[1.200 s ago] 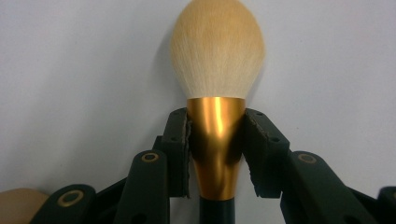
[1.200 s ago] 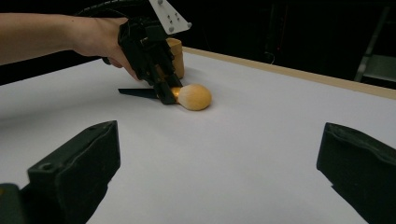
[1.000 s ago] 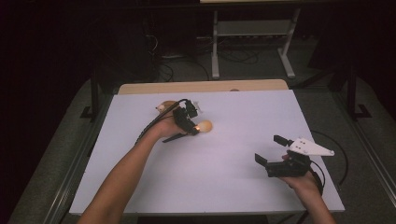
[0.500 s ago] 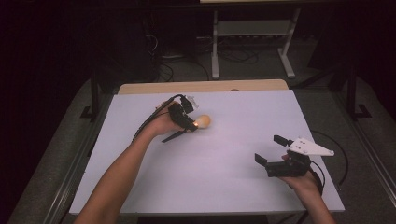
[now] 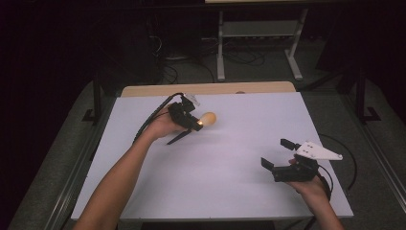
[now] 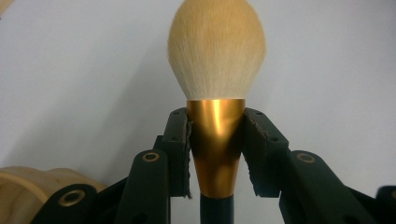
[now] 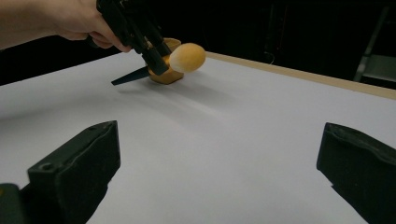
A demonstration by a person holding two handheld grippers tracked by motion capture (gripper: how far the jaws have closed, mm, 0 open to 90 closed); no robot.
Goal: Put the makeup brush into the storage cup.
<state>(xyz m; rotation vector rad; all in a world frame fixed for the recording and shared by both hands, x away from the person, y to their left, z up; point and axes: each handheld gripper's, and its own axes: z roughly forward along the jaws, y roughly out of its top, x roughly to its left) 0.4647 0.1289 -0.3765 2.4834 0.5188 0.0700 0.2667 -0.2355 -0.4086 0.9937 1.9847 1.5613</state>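
High view: the left gripper (image 5: 195,122) is over the far left part of the white bench (image 5: 230,191), pinching a makeup brush (image 5: 207,119) whose pale, fluffy head points to the right and whose dark, tapering handle sticks out below the hand toward the near left. The brush is held clear of the bench surface.

Left gripper view: both black pads press on the brush's shiny gold collar (image 6: 215,140), one on each side, with the rounded bristle head (image 6: 217,51) standing just beyond the pad tips. A light wooden object (image 6: 28,184) lies at the lower left, on the bench; what it is cannot be told.

Right gripper view: the brush head (image 7: 187,57) hangs just in front of a small tan, wood-coloured thing (image 7: 166,74) that rests on the bench below the left hand (image 7: 70,21).

The right gripper (image 5: 281,157) is at the near right of the bench, well apart from the brush, its jaws spread wide with nothing between them.
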